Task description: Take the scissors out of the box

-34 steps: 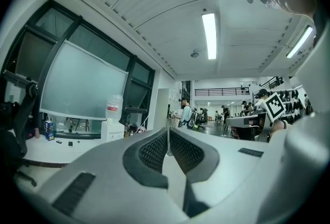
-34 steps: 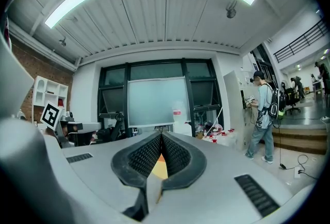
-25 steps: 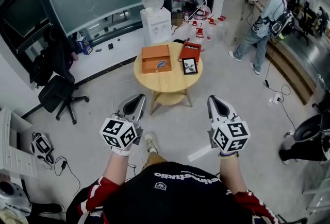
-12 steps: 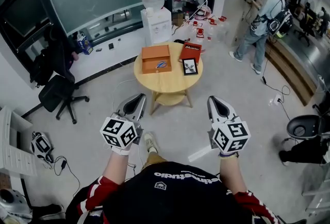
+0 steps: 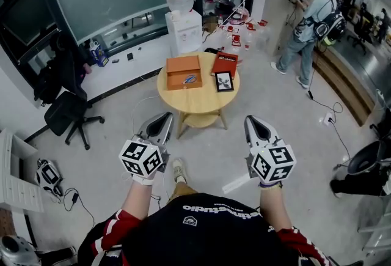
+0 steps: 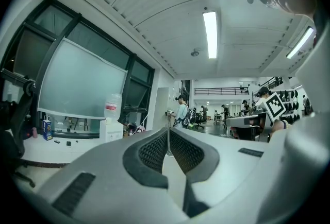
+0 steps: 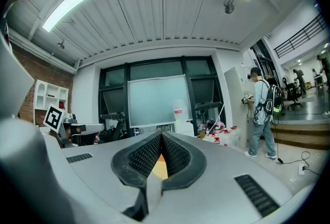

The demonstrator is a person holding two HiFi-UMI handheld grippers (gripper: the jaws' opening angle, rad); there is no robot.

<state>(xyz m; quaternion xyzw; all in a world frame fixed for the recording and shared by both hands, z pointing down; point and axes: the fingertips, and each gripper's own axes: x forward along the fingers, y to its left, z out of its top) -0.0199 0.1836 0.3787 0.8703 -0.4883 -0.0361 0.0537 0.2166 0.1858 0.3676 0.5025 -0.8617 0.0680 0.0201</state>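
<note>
An open orange box (image 5: 183,71) lies on a round wooden table (image 5: 198,98) some way ahead of me. Blue-handled scissors (image 5: 190,79) rest inside it near its right front. A red lid (image 5: 224,63) and a small black-framed picture (image 5: 224,81) lie to the box's right. My left gripper (image 5: 165,117) and right gripper (image 5: 250,120) hang level above the floor, well short of the table. Both are shut and hold nothing. In the left gripper view the jaws (image 6: 167,131) meet at the tips. The right gripper (image 7: 161,136) shows the same, with a sliver of table between its pads.
A water dispenser (image 5: 182,23) stands behind the table, with red-capped bottles (image 5: 235,38) on the floor to its right. A black office chair (image 5: 66,113) is at the left. A person with a backpack (image 5: 310,20) stands at the back right. Cables (image 5: 327,118) trail across the floor.
Both grippers stay where they were, still shut. The person at the back right has shifted slightly, and a dark chair at the right edge has moved.
</note>
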